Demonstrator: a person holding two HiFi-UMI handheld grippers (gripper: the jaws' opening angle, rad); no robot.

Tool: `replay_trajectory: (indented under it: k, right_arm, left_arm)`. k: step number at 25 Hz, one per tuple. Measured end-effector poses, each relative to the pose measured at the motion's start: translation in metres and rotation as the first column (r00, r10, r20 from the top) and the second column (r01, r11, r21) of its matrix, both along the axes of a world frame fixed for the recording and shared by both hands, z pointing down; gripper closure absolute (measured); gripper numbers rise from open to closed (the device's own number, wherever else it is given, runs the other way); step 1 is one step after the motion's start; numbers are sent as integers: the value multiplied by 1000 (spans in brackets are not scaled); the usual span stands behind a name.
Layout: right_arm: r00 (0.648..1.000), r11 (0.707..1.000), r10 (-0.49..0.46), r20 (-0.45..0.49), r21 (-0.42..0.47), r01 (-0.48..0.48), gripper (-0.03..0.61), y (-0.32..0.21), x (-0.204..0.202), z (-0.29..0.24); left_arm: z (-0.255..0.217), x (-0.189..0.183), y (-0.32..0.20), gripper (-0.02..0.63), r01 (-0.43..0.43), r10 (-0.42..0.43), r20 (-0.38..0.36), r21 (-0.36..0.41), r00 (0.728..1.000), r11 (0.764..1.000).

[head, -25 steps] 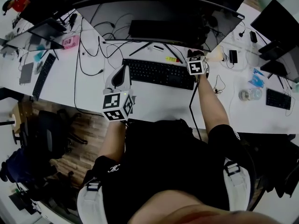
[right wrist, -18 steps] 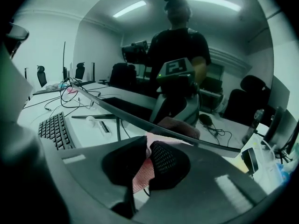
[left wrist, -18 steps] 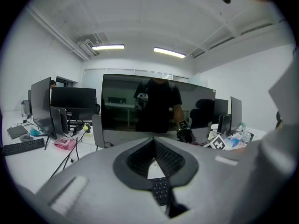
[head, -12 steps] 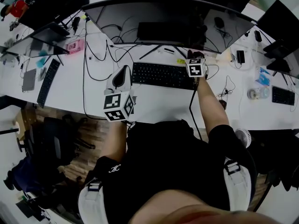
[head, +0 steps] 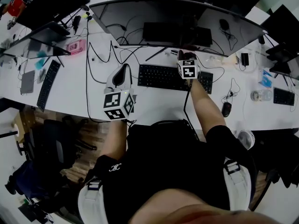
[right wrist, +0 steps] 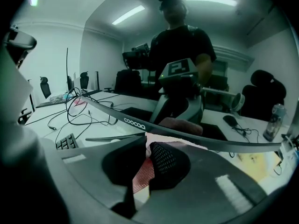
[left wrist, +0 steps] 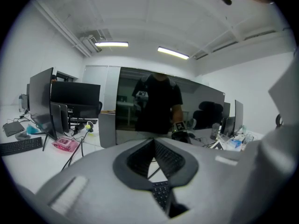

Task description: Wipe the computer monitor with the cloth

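Note:
A wide curved monitor [head: 177,20] stands at the back of the white desk [head: 154,101]; its screen is dark. My right gripper [head: 187,57] is at the monitor's lower edge, right of its stand, shut on a reddish-pink cloth [head: 186,55]. In the right gripper view the cloth [right wrist: 140,174] is pinched between the jaws of that gripper [right wrist: 147,148] and lies against the bezel [right wrist: 133,122], with its reflection above. My left gripper [head: 123,71] hovers over the desk left of the keyboard, apart from the monitor [left wrist: 154,106]. It [left wrist: 153,141] is shut and empty.
A black keyboard [head: 173,78] lies under the monitor, with loose cables [head: 100,55] to its left. A mouse [head: 226,108], a small fan [head: 243,138] and a bottle [head: 257,95] are at the right. More monitors [head: 42,34] and a pink item [head: 74,45] stand at the left.
My right gripper has slid left along the monitor's lower edge with the cloth. The left gripper has stayed put. The head view has shifted a little.

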State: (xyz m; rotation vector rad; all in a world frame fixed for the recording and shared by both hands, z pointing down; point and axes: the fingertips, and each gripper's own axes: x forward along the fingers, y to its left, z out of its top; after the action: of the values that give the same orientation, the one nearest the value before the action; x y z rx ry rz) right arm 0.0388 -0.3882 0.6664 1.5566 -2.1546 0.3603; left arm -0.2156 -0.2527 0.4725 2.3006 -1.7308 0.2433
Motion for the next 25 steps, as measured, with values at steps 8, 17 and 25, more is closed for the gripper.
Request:
replay_trajectory:
  k: [8, 17, 25]
  right_arm:
    - [997, 999, 51, 61, -13, -50, 560, -9, -53, 2]
    - [976, 990, 141, 168, -15, -140, 560, -19, -110, 0]
    - [960, 980, 198, 198, -27, -196, 560, -22, -131, -2]
  left_arm:
    - [7, -50, -25, 560, -43, 43, -15, -23, 999, 999]
    - [12, -112, -46, 560, -98, 98, -13, -26, 995, 995]
    - [14, -139, -54, 560, -139, 138, -21, -21, 990, 990]
